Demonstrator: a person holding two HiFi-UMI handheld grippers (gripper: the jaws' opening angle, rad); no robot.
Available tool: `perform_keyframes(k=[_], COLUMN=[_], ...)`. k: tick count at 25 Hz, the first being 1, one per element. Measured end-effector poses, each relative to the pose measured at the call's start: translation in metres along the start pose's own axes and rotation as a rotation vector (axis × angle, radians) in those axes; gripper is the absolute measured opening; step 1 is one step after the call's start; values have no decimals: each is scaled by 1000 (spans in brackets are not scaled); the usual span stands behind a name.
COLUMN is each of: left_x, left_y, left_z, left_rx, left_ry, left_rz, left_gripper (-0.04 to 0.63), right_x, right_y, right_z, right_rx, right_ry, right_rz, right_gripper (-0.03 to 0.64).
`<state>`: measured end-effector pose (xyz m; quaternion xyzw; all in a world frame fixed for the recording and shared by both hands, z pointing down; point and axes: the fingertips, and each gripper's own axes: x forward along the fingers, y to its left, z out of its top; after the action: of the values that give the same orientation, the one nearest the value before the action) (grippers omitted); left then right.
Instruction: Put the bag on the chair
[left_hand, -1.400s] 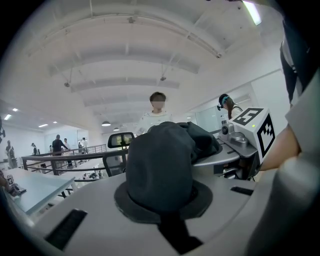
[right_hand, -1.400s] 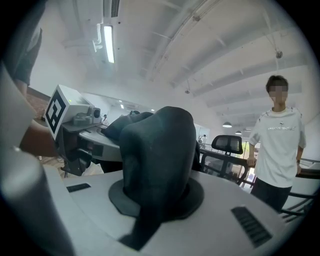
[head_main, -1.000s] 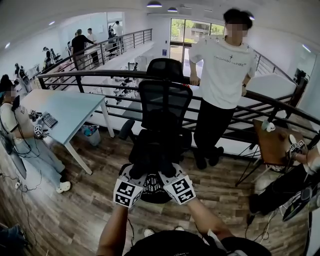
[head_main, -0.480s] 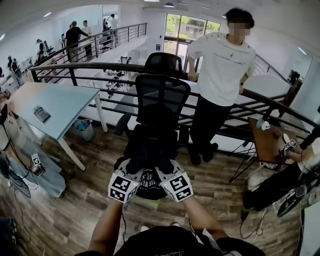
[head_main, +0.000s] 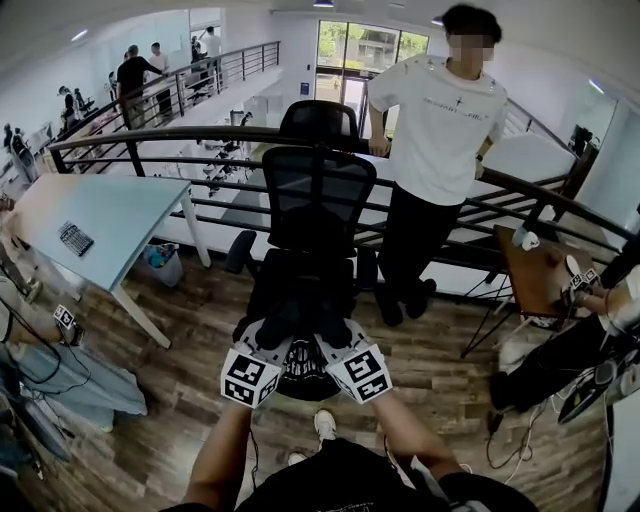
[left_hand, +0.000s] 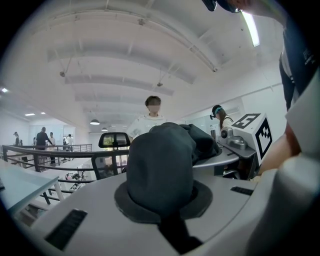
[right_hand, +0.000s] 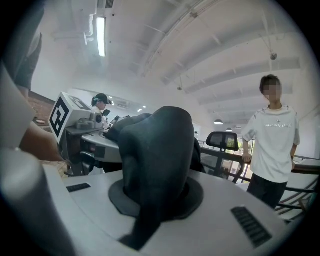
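Down at 6 o'clock, gripping the black bag from both sides: pinched tight in the left tool, pinched tight in the right tool, slung between them above the wooden floor. Hanging right at the front edge of the black mesh chair at 12 o'clock; touching the seat or not, hard to tell. Further off, at 10 o'clock a pale desk, at 1 o'clock a person in a white T-shirt against the railing.
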<state>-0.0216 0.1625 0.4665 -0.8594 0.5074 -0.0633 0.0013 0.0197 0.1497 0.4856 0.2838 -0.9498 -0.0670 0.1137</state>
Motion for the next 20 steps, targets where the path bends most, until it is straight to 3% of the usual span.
perform_keyframes(k=[20], left_x=[100], left_y=[59], left_z=[12], left_rx=[4], left_ry=[-19], left_rz=[-18], left_gripper=[52], right_x=[68], right_y=[-97], right_z=[1], right_rx=[-16], right_ry=[-37], right_rz=[14], right_gripper=[38])
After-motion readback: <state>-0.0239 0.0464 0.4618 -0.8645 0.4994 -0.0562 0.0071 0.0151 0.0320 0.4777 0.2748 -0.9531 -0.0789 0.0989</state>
